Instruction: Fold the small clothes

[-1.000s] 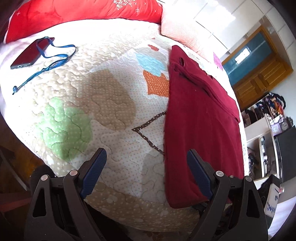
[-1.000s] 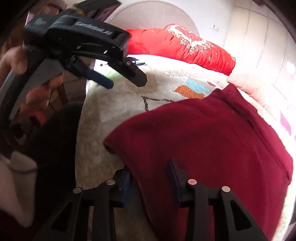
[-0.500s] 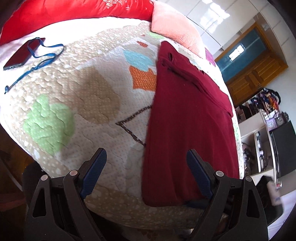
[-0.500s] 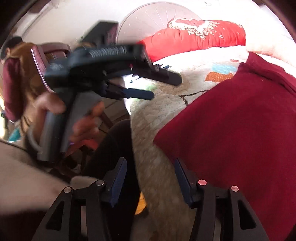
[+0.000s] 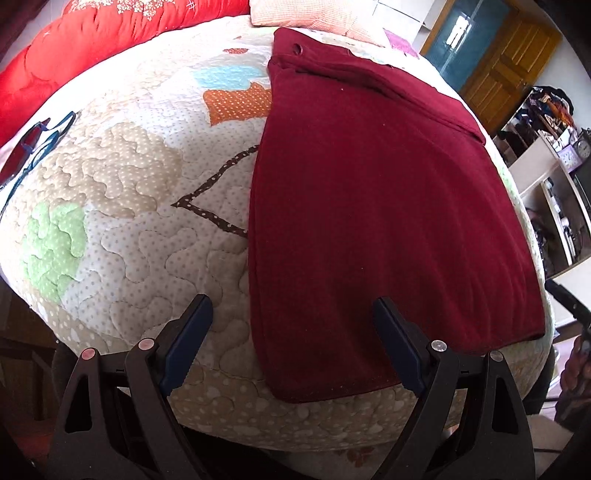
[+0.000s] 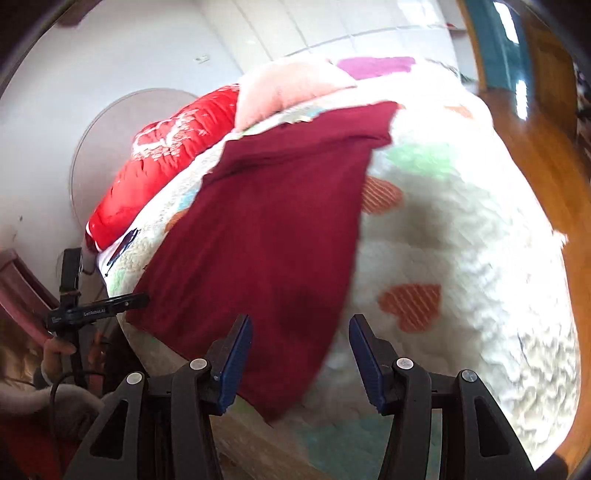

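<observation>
Left tool (image 5: 291,343): fingers spread wide, gripping nothing, poised over the near left corner of the dark red garment (image 5: 369,206). Right tool (image 6: 300,360): fingers parted, empty, above the garment's near right corner. The garment lies folded flat on the quilted bedspread (image 5: 122,206), reaching its near edge. Beyond the garment: a red duvet (image 5: 74,55) and a pink pillow (image 5: 314,14).

Folded dark-red fabric garment (image 5: 373,206) lies flat on patchwork quilted bedspread (image 5: 122,236), near its front edge. Red padded duvet (image 5: 74,48) and pink pillow (image 5: 306,14) behind. Wooden cabinet (image 5: 498,62) beyond, right.
</observation>
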### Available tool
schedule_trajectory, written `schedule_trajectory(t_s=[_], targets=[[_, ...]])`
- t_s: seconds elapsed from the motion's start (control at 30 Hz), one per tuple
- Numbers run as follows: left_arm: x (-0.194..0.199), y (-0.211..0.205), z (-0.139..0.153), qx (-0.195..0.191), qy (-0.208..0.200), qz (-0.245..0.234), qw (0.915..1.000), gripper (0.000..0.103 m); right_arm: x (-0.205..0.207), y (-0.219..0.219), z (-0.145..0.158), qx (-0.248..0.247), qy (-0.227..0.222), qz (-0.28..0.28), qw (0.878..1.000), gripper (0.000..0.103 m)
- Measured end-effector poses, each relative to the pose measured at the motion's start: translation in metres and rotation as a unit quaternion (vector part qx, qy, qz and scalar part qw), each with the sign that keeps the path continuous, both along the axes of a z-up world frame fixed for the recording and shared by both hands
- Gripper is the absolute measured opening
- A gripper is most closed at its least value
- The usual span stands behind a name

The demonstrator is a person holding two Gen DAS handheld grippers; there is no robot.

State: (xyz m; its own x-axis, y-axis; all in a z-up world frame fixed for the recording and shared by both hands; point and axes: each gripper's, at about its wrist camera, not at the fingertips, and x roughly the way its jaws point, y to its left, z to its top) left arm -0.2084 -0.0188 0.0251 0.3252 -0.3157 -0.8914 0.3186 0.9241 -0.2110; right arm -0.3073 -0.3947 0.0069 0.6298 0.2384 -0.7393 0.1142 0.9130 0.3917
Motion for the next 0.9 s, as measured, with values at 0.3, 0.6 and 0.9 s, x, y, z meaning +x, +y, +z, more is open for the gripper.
schedule_trajectory(t_s=[0.3, 0.6, 0.9], targets=[[0.002, -0.002, -0.005, -0.005, 0.02, -0.002, 0.9998, 0.096, -0.008, 0.003, -0.038, 0.108, 0.009, 0.046, 0.993, 0.053], [0.003, -0.014, -0.008, 0.027, 0.016, -0.008, 0.9995, 0.101, -0.004, 0.011, -0.038, 0.133, 0.005, 0.053, 0.99, 0.055], [-0.002, -0.012, 0.002, -0.001, 0.016, -0.029, 0.9995, 0.05, 0.0, 0.017, -0.041, 0.111, -0.004, 0.054, 0.992, 0.018]])
